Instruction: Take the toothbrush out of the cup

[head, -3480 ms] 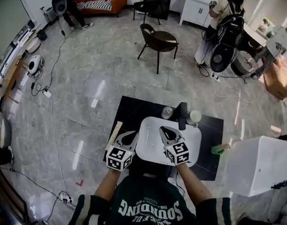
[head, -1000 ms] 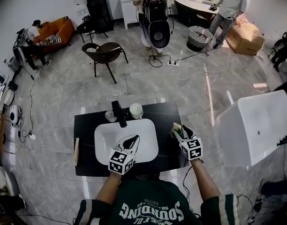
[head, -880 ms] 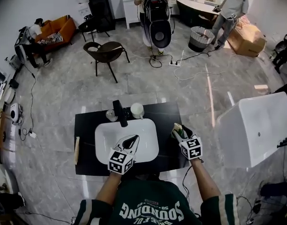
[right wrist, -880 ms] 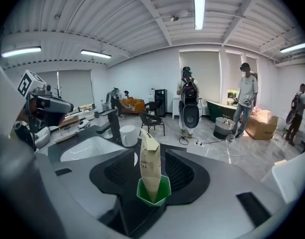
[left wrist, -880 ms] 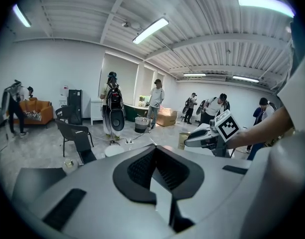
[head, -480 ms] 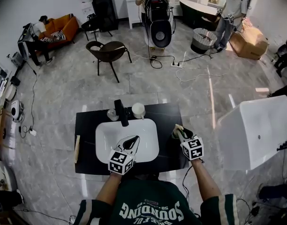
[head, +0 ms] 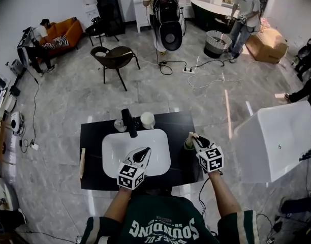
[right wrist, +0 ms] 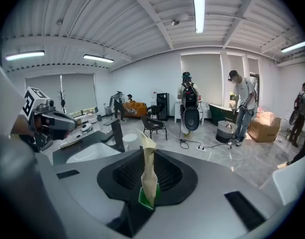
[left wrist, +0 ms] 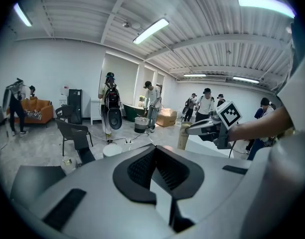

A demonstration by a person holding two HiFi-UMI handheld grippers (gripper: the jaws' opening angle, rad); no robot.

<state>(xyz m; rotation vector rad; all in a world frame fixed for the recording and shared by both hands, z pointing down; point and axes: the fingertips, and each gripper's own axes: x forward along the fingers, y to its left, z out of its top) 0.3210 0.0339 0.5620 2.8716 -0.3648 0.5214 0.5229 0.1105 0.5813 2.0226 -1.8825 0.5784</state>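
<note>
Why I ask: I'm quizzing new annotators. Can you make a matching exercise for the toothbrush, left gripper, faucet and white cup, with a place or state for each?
1 toothbrush
2 left gripper
3 faucet
4 white cup

A black, at the basin's far edge
B clamped in the right gripper
C over the basin, jaws together, empty
D on the counter beside the faucet

Pairs: 1-B, 2-C, 3-A, 4-D.
The right gripper's jaws have just been closing, with the toothbrush between them.
</note>
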